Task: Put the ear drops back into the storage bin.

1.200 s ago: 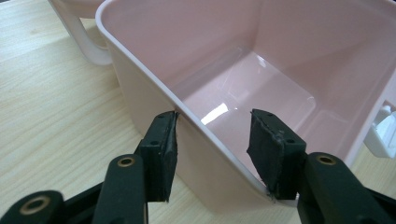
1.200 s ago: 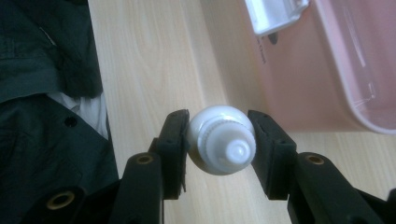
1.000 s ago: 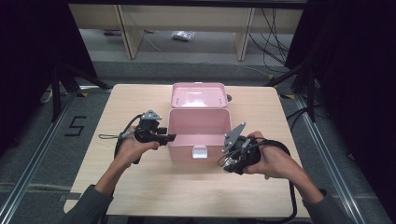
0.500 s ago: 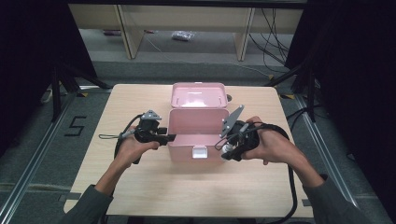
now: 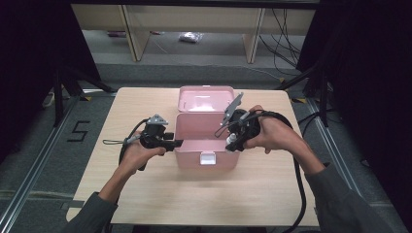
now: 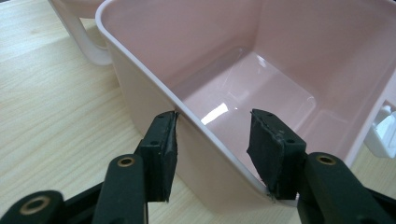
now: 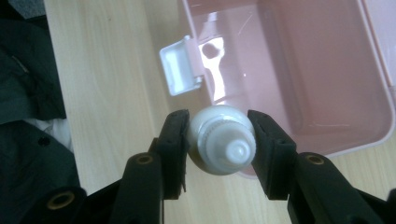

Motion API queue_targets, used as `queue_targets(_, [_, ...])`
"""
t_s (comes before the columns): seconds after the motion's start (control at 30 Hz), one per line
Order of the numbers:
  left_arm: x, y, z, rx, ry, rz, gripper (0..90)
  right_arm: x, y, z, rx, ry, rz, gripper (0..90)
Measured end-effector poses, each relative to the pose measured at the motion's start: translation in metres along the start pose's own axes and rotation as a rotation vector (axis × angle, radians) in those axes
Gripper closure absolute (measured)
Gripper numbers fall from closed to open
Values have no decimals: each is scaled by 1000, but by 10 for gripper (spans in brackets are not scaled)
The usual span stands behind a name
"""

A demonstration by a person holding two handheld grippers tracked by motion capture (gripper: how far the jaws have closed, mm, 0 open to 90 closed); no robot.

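An open pink plastic box (image 5: 206, 141) with a white front latch (image 5: 208, 158) sits mid-bench (image 5: 272, 194), lid laid back. The left gripper (image 6: 212, 154) straddles the box's side wall, one pad outside, one inside, jaws parted and not pressing. The right gripper (image 7: 218, 140) clamps a small white plastic bottle (image 7: 219, 140), cap toward the camera, above the box's front right corner.

Pink box (image 5: 206, 145) interior bare and open from above, left gripper (image 5: 170, 143) straddling its left wall, raised lid (image 5: 206, 99) blocking the far side, tabletop (image 5: 272, 189) free in front
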State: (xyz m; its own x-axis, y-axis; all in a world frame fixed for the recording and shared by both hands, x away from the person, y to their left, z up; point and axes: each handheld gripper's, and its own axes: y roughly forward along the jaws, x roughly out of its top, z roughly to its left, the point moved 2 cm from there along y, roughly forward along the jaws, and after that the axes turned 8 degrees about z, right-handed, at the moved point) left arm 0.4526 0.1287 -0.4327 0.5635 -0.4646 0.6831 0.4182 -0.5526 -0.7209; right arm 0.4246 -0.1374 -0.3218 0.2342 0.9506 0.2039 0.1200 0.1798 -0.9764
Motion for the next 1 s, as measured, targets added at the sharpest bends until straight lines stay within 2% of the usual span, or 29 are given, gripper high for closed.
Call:
queue_targets(0.03, [0, 0, 0, 1, 1, 0, 515, 1, 0, -2, -5, 6, 0, 604])
queue_targets(0.07, [0, 0, 0, 0, 0, 0, 515, 3, 0, -4, 0, 36, 7, 604])
queue_targets(0.13, [0, 0, 0, 1, 1, 0, 514, 5, 2, -10, -8, 25, 8, 604])
queue_targets(0.3, [0, 0, 0, 2, 4, 1, 515, 12, 11, -21, -15, 58, 32, 604])
queue_targets(0.37, [0, 0, 0, 4, 7, -1, 515, 14, 16, -27, -35, 24, 53, 603])
queue_targets(0.4, [0, 0, 0, 3, 6, 1, 515, 16, 19, -28, -36, 42, 63, 604])
queue_targets(0.47, [0, 0, 0, 3, 6, -1, 515, 20, 25, -32, -40, 24, 62, 604])
queue_targets(0.5, [0, 0, 0, 3, 6, -1, 515, 22, 29, -33, -39, 37, 73, 604])
queue_targets(0.63, [0, 0, 0, 2, 6, -1, 514, 29, 40, -37, -39, 20, 89, 604])
queue_targets(0.7, [0, 0, 0, 1, 5, -1, 514, 32, 45, -38, -36, 29, 99, 604])
queue_targets(0.73, [0, 0, 0, 2, 5, -1, 515, 33, 47, -40, -38, 15, 100, 604])
queue_targets(0.77, [0, 0, 0, 2, 6, -2, 515, 34, 50, -40, -34, 29, 104, 604])
queue_targets(0.83, [0, 0, 0, 1, 6, -2, 514, 34, 54, -43, -36, 14, 106, 604])
queue_targets(0.87, [0, 0, 0, 1, 4, -2, 514, 34, 55, -43, -37, 16, 105, 604])
queue_targets(0.9, [0, 0, 0, 1, 4, -2, 514, 34, 56, -42, -34, 45, 109, 604])
queue_targets(0.93, [0, 0, 0, 1, 4, -1, 514, 34, 58, -46, -35, 9, 102, 604])
queue_targets(1.0, [0, 0, 0, 1, 4, -1, 514, 34, 61, -45, -31, 29, 107, 604])
